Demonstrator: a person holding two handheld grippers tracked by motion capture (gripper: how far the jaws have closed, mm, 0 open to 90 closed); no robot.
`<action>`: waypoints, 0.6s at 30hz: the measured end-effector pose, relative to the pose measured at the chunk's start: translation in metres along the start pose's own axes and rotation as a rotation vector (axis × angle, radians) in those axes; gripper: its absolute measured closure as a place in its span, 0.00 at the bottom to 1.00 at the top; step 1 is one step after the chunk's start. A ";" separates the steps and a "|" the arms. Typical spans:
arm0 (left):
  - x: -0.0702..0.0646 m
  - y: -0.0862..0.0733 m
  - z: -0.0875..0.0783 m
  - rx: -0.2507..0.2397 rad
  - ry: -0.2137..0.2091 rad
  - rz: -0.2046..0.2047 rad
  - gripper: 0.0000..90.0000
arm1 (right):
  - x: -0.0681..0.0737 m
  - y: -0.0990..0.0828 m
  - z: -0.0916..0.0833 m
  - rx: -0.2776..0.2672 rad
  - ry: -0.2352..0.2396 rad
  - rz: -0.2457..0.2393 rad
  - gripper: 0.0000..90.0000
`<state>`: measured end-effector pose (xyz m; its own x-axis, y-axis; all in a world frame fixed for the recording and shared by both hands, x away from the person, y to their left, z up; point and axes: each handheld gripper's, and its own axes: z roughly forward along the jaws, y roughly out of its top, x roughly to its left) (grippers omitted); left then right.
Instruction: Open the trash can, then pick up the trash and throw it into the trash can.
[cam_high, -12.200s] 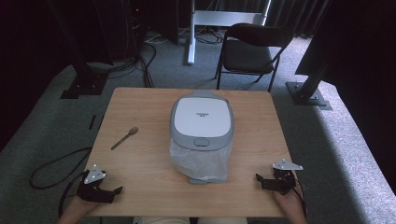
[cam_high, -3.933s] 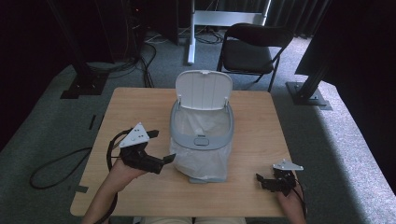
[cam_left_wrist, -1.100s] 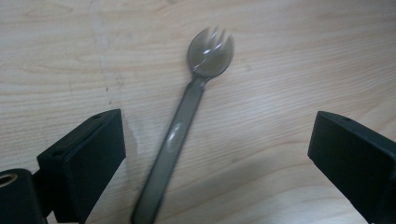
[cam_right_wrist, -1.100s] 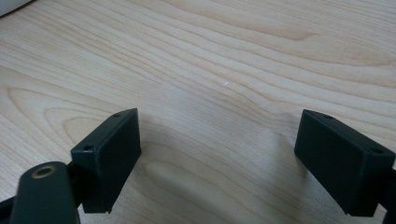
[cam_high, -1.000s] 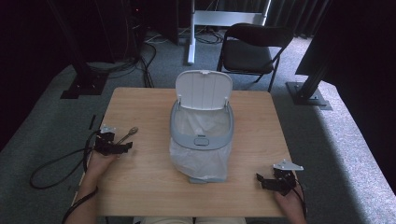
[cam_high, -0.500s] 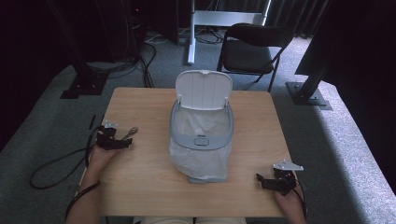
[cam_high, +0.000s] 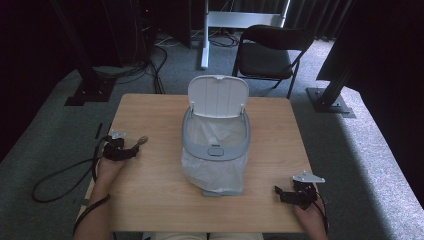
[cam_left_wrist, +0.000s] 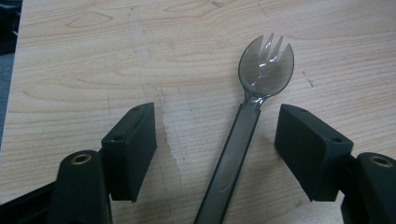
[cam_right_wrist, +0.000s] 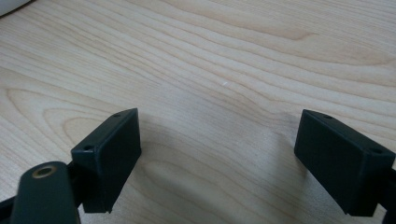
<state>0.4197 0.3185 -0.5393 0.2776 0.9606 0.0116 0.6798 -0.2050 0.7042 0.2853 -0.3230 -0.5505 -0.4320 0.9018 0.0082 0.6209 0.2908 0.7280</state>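
A dark translucent plastic spork (cam_left_wrist: 247, 126) lies flat on the wooden table (cam_high: 150, 195), its tined bowl pointing away from me. My left gripper (cam_left_wrist: 215, 140) is open, its two jaws standing on either side of the spork's handle without touching it. From above, the left gripper (cam_high: 131, 149) sits at the table's left edge with the spork (cam_high: 142, 141) just beyond it. A grey bin (cam_high: 216, 150) with a plastic liner stands at the table's middle, its white lid (cam_high: 218, 96) raised. My right gripper (cam_high: 280, 192) rests open near the front right corner, over bare wood (cam_right_wrist: 215, 140).
The table's left edge is close beside the left gripper. A black cable (cam_high: 65, 175) trails from it to the floor. A folding chair (cam_high: 267, 55) and stand legs sit beyond the far edge of the table.
The bin's lid went from closed to raised. My left gripper moved from the front left corner to the bin, then back left to the spork, and has crept slightly forward around it. The right gripper stayed still.
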 end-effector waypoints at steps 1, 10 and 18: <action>0.000 -0.001 0.000 -0.005 0.001 -0.001 0.41 | 0.000 0.000 0.000 0.000 0.000 0.000 0.15; -0.011 -0.001 -0.002 -0.028 -0.043 0.028 0.88 | 0.000 0.000 0.000 0.000 0.000 0.000 0.15; -0.017 0.001 -0.003 -0.003 -0.059 0.027 0.89 | 0.000 0.000 0.000 0.000 0.000 0.000 0.15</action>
<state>0.4133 0.3029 -0.5365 0.3354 0.9420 -0.0107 0.6691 -0.2302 0.7066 0.2854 -0.3230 -0.5505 -0.4320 0.9018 0.0082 0.6208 0.2908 0.7280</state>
